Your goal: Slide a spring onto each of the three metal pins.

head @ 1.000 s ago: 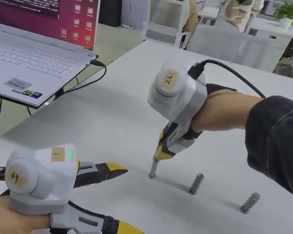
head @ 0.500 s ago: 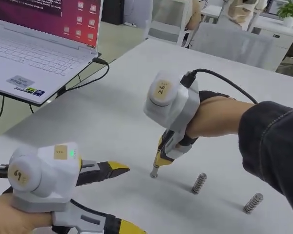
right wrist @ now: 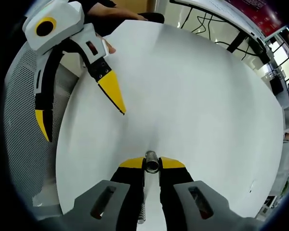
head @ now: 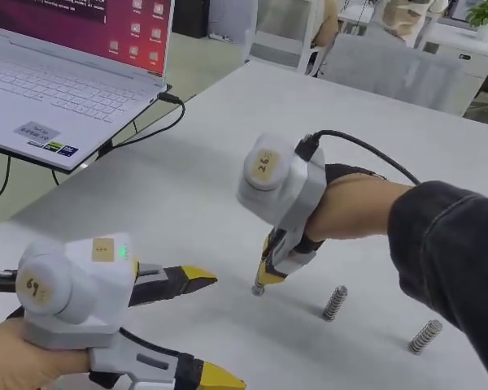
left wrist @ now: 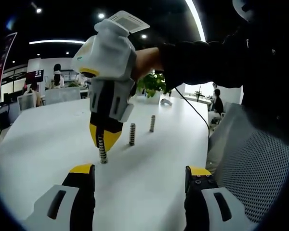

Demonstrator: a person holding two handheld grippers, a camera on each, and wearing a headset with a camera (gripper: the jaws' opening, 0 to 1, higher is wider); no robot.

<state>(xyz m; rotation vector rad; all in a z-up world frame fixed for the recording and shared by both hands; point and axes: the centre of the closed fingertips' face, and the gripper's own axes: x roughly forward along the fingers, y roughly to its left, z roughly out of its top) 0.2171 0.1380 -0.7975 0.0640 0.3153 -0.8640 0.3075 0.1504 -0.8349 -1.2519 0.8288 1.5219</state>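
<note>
We see the right gripper (head: 264,279) with its jaws squeezed tight on a spring (right wrist: 151,161), which sits right between the yellow tips. The spring pokes out below the tips, and its bottom end reaches the white table (head: 187,187). We cannot tell if a pin is inside it. The left gripper (left wrist: 139,169) has its jaws spread wide apart, holding nothing, and the held spring is out in front of them. A second spring (head: 335,302) stands near the right jaws, and a third spring (head: 425,335) stands farther off.
</note>
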